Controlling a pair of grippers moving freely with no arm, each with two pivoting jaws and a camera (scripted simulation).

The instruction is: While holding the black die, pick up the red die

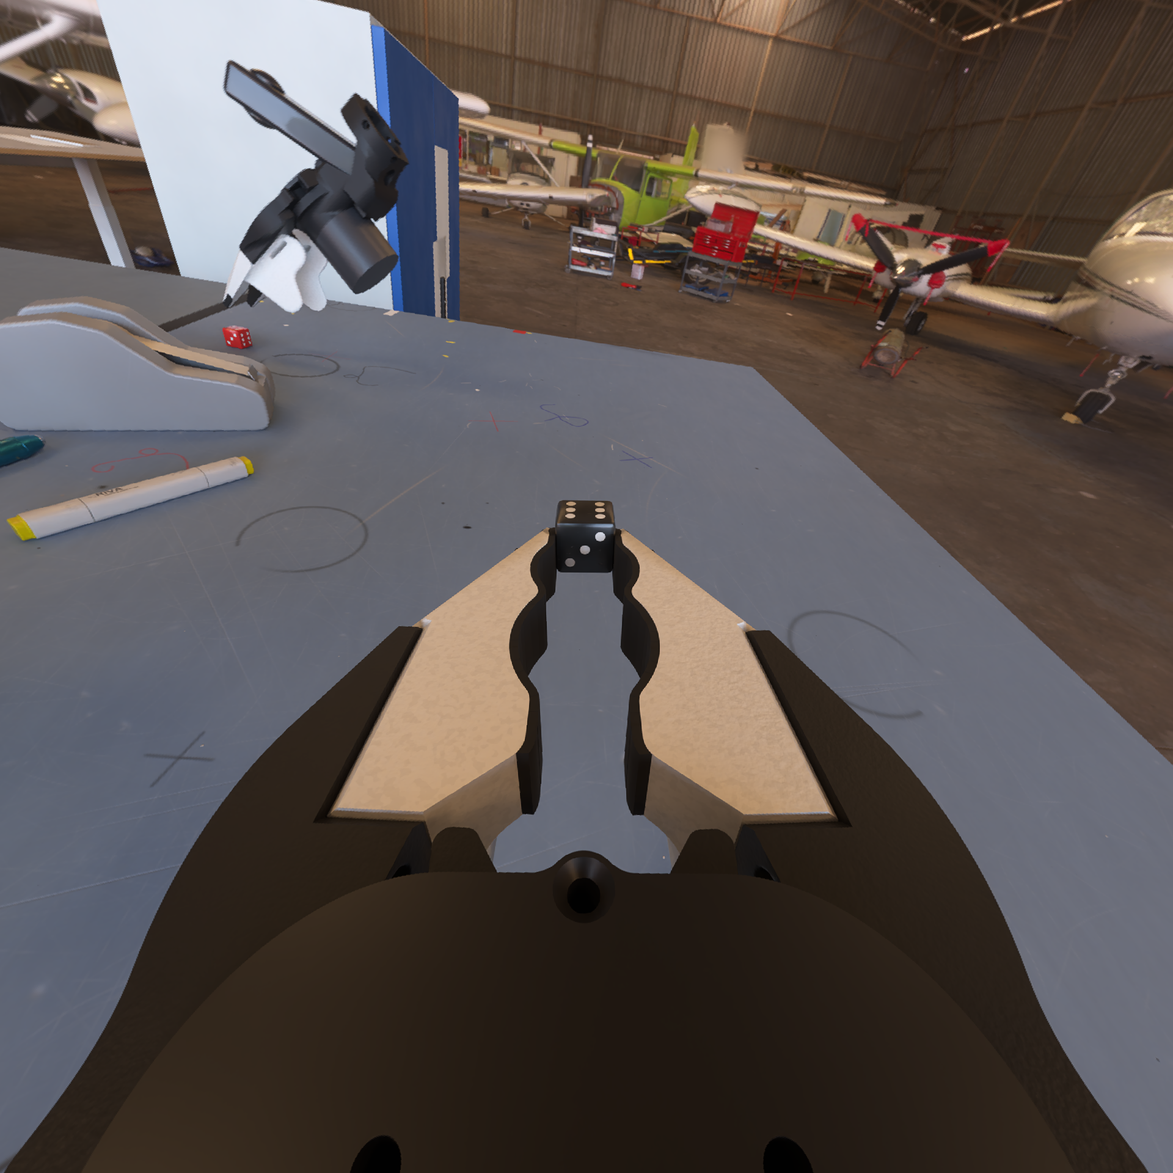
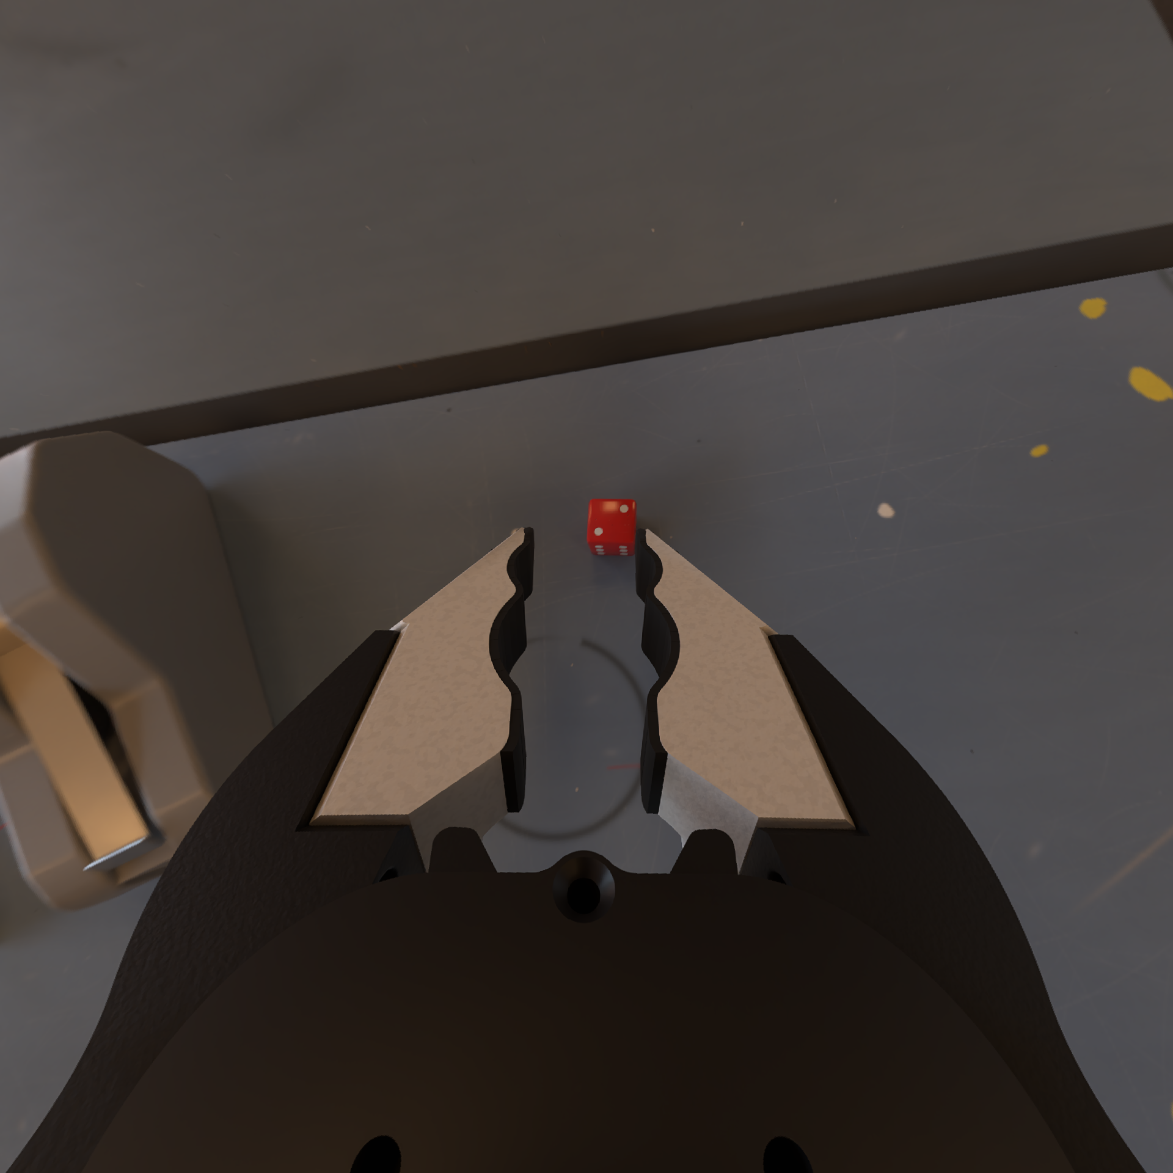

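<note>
In the left wrist view my left gripper (image 1: 584, 539) is shut on the black die (image 1: 584, 537), pinched between the fingertips above the grey table (image 1: 698, 571). The red die (image 1: 237, 337) lies on the table at the far left, and my right gripper (image 1: 244, 295) hangs just above it. In the right wrist view my right gripper (image 2: 584, 539) is open and looks down at the table. The red die (image 2: 611, 526) lies just beyond the tips, close to the right fingertip (image 2: 646, 544) and off centre to the right. It rests on the table, not held.
A grey tape dispenser (image 1: 127, 374) stands left of the red die, also seen in the right wrist view (image 2: 108, 635). A white marker with yellow ends (image 1: 133, 498) lies on the left. A white and blue board (image 1: 285, 127) stands behind the dice. The table edge (image 1: 920, 527) runs along the right.
</note>
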